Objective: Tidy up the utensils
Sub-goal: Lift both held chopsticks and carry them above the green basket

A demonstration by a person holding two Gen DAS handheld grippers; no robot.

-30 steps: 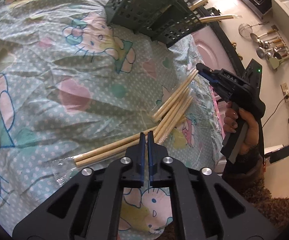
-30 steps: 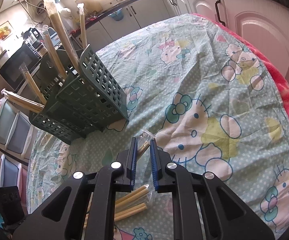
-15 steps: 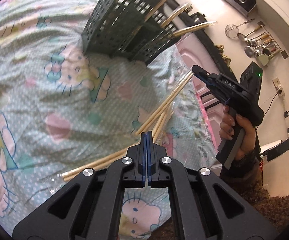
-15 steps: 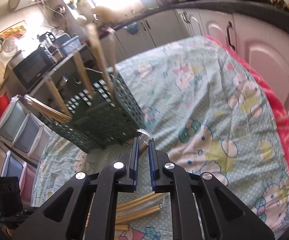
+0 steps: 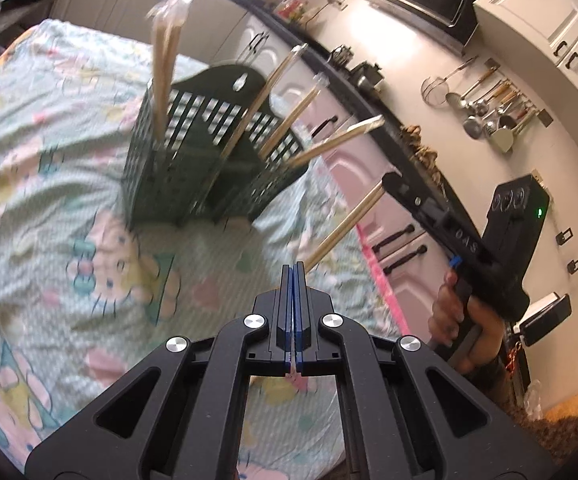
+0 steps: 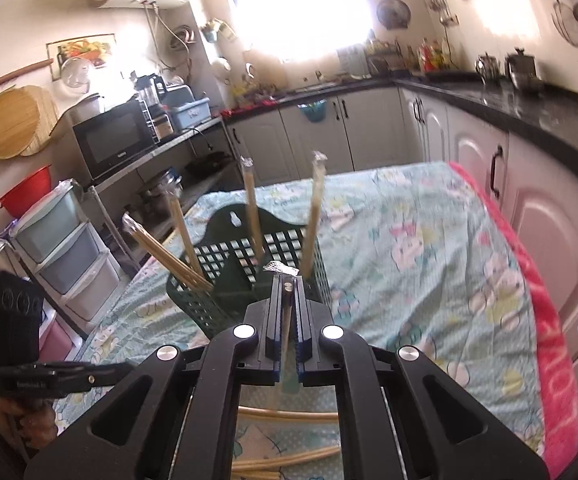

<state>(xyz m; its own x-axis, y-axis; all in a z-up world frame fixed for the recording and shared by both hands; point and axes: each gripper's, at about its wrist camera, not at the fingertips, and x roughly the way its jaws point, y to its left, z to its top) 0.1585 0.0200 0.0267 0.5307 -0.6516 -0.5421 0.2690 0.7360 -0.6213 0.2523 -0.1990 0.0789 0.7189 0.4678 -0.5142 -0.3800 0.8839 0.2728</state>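
Observation:
A clear-wrapped pair of chopsticks (image 5: 341, 226) hangs in the air between my two grippers. My left gripper (image 5: 293, 268) is shut, and the packet's near end runs in behind its fingertips. My right gripper (image 6: 287, 278) is shut on the far end, with the stick (image 6: 287, 320) showing between its fingers; in the left wrist view it (image 5: 387, 180) is at the right. The dark green slotted basket (image 5: 193, 160) stands ahead with several wrapped pairs (image 5: 165, 60) upright in it. Loose chopsticks (image 6: 289, 416) lie on the cloth under my right gripper.
The table wears a teal cartoon-print cloth (image 5: 49, 200) over a pink layer (image 6: 545, 340). Cabinet doors (image 6: 549, 220) and a dark counter run close along the table's right edge. Plastic drawers (image 6: 69, 256) and a microwave (image 6: 113, 140) are beyond the basket. A hand (image 5: 449, 312) grips the right tool.
Both grippers have risen off the cloth with the wrapped pair between them and tipped up toward the basket. The right jaws closed on it. The other chopsticks stayed on the table.

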